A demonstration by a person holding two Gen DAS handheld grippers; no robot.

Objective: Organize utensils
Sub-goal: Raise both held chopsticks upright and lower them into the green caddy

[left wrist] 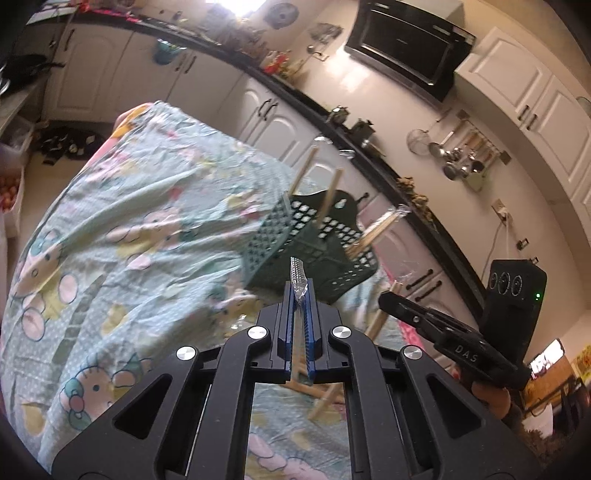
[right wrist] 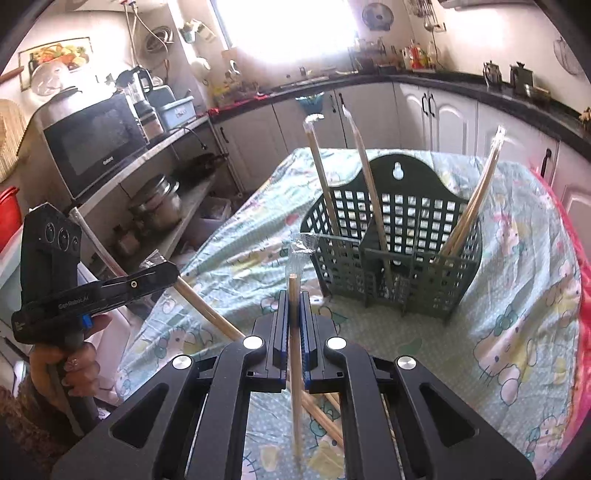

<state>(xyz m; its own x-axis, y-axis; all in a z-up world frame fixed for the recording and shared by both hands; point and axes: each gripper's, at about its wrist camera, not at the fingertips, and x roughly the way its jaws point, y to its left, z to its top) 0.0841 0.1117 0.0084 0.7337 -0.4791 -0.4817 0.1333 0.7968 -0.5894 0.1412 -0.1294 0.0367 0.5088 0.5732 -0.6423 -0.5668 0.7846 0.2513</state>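
A pale mint-green cloth printed with white cartoon cats, pink bows and yellow patches covers the bench, with a bright pink edge at one side. On it sits a dark green plastic basket with a square lattice pattern. Pale tan wooden chopsticks stand in it in clear, shiny wrappers. Each hand-held gripper is matte black with blue pads and silver bolts. The cabinets are white under a black worktop.

Daylight is admitted through a blown-out window; both views are strongly bent at the edges, darkly vignetted, and slightly softened by blur.
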